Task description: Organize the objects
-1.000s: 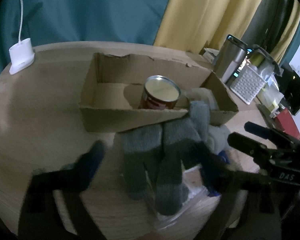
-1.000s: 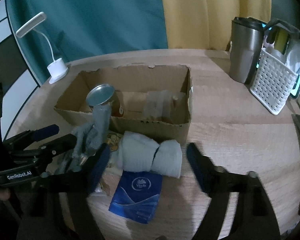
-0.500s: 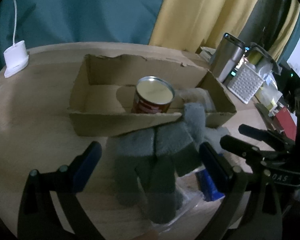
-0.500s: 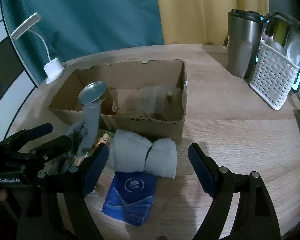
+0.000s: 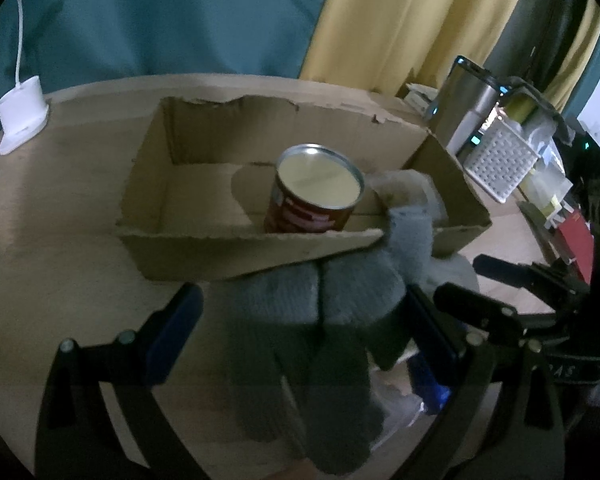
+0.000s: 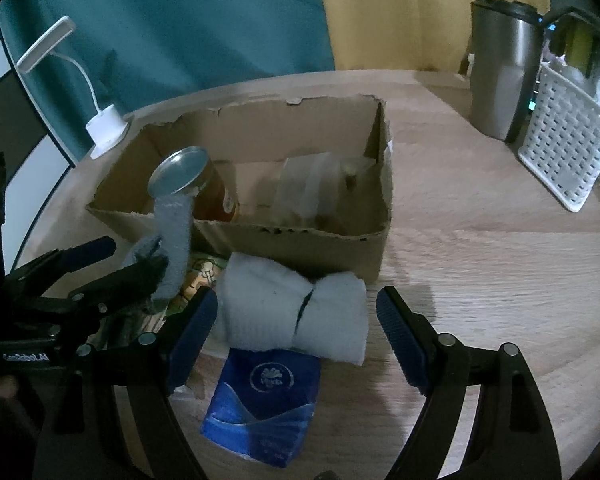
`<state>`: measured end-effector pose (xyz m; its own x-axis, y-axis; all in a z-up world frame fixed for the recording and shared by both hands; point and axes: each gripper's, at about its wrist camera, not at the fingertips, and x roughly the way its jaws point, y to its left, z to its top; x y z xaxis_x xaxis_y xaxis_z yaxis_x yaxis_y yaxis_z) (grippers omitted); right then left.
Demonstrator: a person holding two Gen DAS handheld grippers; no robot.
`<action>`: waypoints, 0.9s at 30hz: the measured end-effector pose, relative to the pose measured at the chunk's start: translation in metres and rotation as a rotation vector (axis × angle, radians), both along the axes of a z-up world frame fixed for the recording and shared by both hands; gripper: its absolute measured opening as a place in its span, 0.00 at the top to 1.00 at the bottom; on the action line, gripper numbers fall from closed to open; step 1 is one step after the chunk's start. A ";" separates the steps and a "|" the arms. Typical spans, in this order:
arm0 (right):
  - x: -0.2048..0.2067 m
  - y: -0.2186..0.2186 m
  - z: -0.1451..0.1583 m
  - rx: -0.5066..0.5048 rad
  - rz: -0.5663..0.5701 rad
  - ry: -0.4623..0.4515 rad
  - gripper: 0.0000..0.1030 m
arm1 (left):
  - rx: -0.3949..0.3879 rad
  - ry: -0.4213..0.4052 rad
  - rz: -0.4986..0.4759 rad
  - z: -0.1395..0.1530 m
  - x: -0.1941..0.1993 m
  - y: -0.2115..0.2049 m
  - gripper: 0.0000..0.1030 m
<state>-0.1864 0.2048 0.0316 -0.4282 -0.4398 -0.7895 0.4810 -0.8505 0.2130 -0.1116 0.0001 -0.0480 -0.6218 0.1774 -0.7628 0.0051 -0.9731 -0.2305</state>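
Left tool (image 5: 300, 328) stands wide open around a grey glove (image 5: 320, 320), gripping nothing; the glove lies on the tabletop (image 6: 480, 260) against the cardboard box (image 6: 300, 244), one finger draped up the front wall. Right tool (image 6: 296, 316) is likewise spread wide, straddling a folded white cloth (image 6: 296, 320) (blue tissue pack (image 6: 264, 396) just below). A can (image 5: 316, 196) stands upright inside the box.

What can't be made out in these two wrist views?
- Left wrist view: the grey glove covers whatever lies under it; only a blue scrap shows.
- Right wrist view: the left gripper hides the glove's lower part, so contact is unclear.
- Right wrist view: the clear packet inside the cardboard box is too blurred to identify.
- Can label: unreadable in both views.
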 end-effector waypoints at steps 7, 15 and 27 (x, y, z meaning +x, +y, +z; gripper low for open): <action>-0.008 0.001 -0.009 -0.008 0.002 -0.047 0.18 | 0.021 -0.028 -0.005 -0.009 -0.006 -0.003 0.03; -0.012 0.002 -0.014 -0.035 0.000 -0.093 0.20 | 0.060 -0.051 -0.022 -0.013 -0.010 -0.006 0.04; -0.008 0.003 -0.013 -0.024 0.015 -0.077 0.33 | 0.042 -0.010 -0.056 -0.005 -0.005 0.000 0.29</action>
